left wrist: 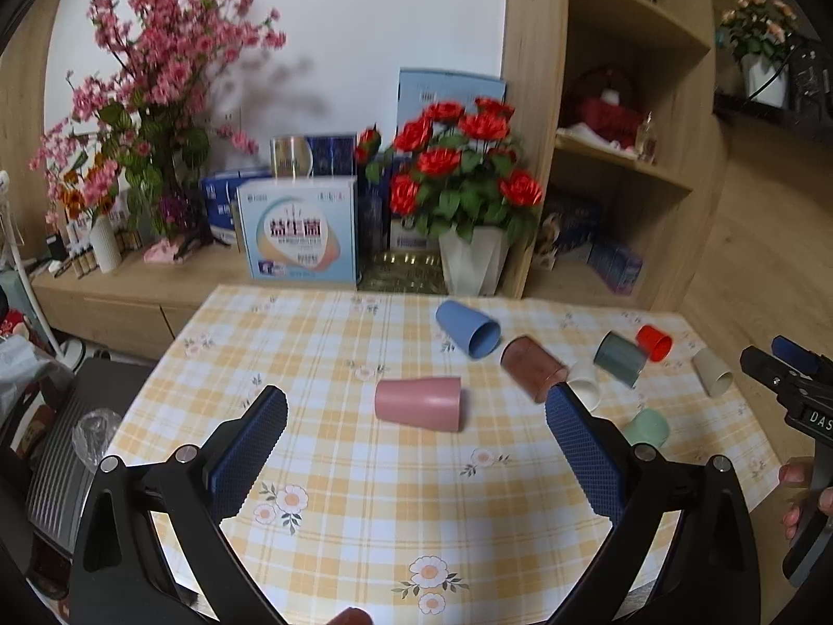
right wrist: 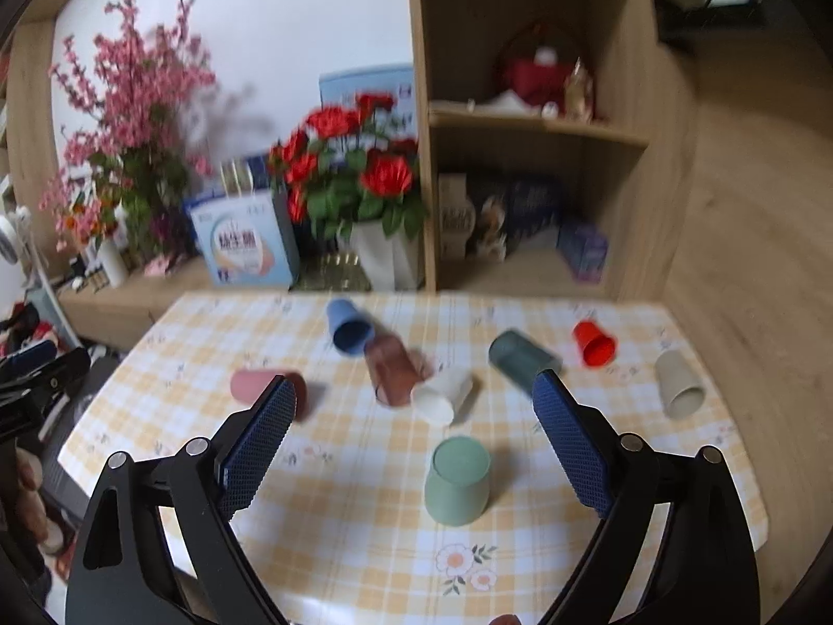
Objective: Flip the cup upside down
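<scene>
The tablecloth [left wrist: 364, 521] is a yellow-and-white check with small white, orange-centred flowers. On it lie 8 cups: a pink cup [left wrist: 418, 402], a blue cup [left wrist: 467, 327], a translucent brown cup [left wrist: 532, 367], a white cup [left wrist: 585, 384], a dark grey-green cup [left wrist: 620, 358], a red cup [left wrist: 654, 342], a beige cup [left wrist: 712, 372] and a mint green cup [right wrist: 458, 479]. Both grippers, the left [left wrist: 416, 411] and the right [right wrist: 411, 406], are black with blue, cross-hatched pads [left wrist: 250, 448]. Behind, red roses [left wrist: 458, 156] stand in a white pot [left wrist: 472, 259], beside pink blossoms [left wrist: 156, 67] and a pale blue box [left wrist: 298, 230]. The shelves [left wrist: 625, 15] are light wood.
</scene>
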Motion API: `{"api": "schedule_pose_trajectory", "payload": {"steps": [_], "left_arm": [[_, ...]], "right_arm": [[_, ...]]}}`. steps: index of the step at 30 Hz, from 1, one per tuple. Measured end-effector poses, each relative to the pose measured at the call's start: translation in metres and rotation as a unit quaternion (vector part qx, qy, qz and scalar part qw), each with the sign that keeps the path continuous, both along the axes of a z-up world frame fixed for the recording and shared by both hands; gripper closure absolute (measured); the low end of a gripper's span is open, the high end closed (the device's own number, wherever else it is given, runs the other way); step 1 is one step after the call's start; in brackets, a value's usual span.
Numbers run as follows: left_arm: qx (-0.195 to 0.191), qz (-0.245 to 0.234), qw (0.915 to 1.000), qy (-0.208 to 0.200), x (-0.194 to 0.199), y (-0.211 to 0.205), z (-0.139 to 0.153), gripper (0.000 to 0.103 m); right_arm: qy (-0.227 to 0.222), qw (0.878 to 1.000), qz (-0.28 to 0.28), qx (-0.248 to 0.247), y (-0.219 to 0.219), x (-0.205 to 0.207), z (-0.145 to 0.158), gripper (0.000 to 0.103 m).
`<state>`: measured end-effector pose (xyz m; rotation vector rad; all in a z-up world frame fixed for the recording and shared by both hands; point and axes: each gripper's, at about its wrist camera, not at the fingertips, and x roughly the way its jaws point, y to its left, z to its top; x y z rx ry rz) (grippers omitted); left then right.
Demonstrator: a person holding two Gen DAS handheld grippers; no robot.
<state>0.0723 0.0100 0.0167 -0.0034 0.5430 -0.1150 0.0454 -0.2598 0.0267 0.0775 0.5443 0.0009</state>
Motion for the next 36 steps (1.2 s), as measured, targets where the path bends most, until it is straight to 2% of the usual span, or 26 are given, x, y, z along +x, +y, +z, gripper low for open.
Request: {"api": "schedule_pose_trajectory", "payload": {"steps": [3, 6, 8, 15, 23, 36], "left_arm": [[0.002, 0.002, 0.9999, -0.017, -0.013, 0.001, 0.013, 0.006], [0.035, 0.026, 0.9979, -0.048, -0.027, -0.002, 0.023, 0.006], [0.041, 0.032, 0.9969, -0.058, -0.033, -0.002, 0.026, 0.006], [0.039, 0.061, 0.9956, -0.059, -0.046, 0.008, 0.025, 0.006], [0.038, 0.06, 0.9964, -0.047, -0.045, 0.012, 0.016, 0.006], [0.032, 0.056, 0.9969, -0.045, -0.047, 0.012, 0.017, 0.006]], "right_arm": [[-0.022, 1.0, -0.003, -0.002, 0.002, -0.015, 0.013, 0.014], [-0.041, 0.999, 0.0, -0.003, 0.006, -0.028, 0.023, 0.014], [-0.045, 0.999, 0.003, -0.003, 0.009, -0.034, 0.027, 0.014], [-0.052, 0.999, 0.01, 0.006, 0.017, -0.037, 0.025, 0.014], [-0.048, 0.999, 0.003, 0.002, 0.021, -0.035, 0.018, 0.014], [-0.052, 0.999, 0.003, -0.004, 0.025, -0.037, 0.02, 0.014]]}}
